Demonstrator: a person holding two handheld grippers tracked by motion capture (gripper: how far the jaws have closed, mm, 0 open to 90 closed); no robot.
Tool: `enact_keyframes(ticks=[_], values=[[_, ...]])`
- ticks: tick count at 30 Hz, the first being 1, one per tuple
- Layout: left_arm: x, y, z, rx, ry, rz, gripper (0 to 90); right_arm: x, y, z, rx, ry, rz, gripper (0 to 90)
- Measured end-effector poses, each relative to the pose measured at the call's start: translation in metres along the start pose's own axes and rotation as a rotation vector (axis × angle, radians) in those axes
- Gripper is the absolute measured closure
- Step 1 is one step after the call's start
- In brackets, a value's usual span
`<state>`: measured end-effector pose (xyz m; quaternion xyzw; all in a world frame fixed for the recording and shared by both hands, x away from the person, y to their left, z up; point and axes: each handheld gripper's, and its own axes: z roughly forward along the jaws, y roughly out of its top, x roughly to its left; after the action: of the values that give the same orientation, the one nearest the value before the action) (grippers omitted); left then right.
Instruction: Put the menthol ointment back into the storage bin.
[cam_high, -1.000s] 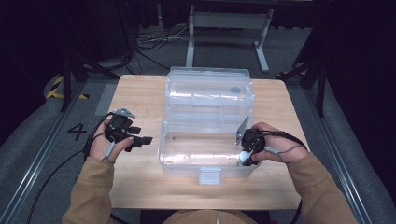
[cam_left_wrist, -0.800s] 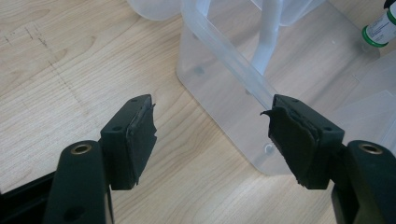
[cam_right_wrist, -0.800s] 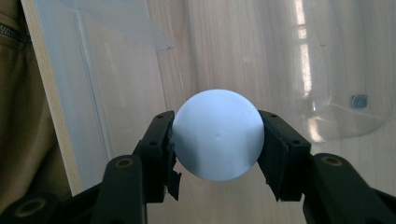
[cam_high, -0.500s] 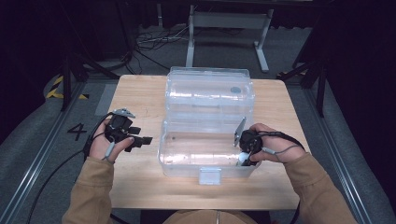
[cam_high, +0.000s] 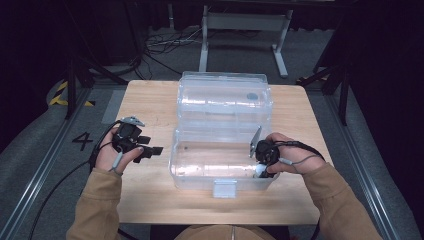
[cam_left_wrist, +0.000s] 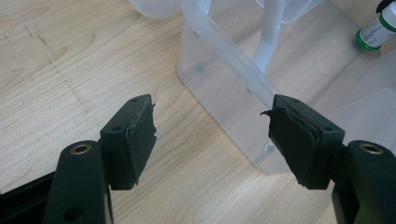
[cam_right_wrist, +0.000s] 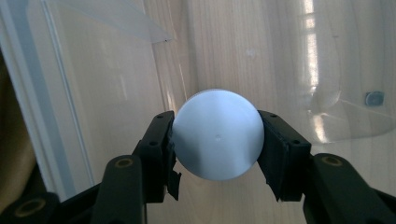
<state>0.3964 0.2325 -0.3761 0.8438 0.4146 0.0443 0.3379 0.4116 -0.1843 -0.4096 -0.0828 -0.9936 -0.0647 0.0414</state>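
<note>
Care is needed as the white-capped bottle (cam_right_wrist: 217, 134), clamped in the right gripper (cam_right_wrist: 217, 140), is lowered upright into the clear bin (cam_high: 200, 172); the left gripper (cam_left_wrist: 212, 135) is held open, empty.

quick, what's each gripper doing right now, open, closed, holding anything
Left gripper: open, nothing between its jaws, beside the clear bin.
Right gripper: closed on a round white cap inside the bin.

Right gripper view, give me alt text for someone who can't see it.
The right gripper holds a round white cap between its two black jaws, seen end-on. Behind it lie the clear plastic bin's floor and wall over the light wooden table.
</note>
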Motion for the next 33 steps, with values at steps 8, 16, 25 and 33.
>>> enact_keyframes(ticks=[8, 16, 25, 33], values=[[-0.0003, -0.0004, -0.0002, 0.003, -0.003, -0.009, 31.1, 0.0003, 0.0011, 0.0004, 0.029, 0.003, -0.010, 50.1], [-0.0003, -0.0004, 0.0000, 0.005, -0.003, -0.009, 31.0, 0.0019, 0.0020, 0.0013, 0.038, 0.005, 0.001, 50.1], [0.0003, -0.0005, -0.0001, 0.005, 0.000, -0.004, 30.9, 0.0010, 0.0012, 0.0006, 0.044, 0.010, 0.010, 49.0], [0.0011, -0.0006, 0.0000, 0.008, -0.002, -0.010, 30.9, -0.0006, -0.0023, -0.0016, 0.009, 0.024, 0.033, 44.0]])
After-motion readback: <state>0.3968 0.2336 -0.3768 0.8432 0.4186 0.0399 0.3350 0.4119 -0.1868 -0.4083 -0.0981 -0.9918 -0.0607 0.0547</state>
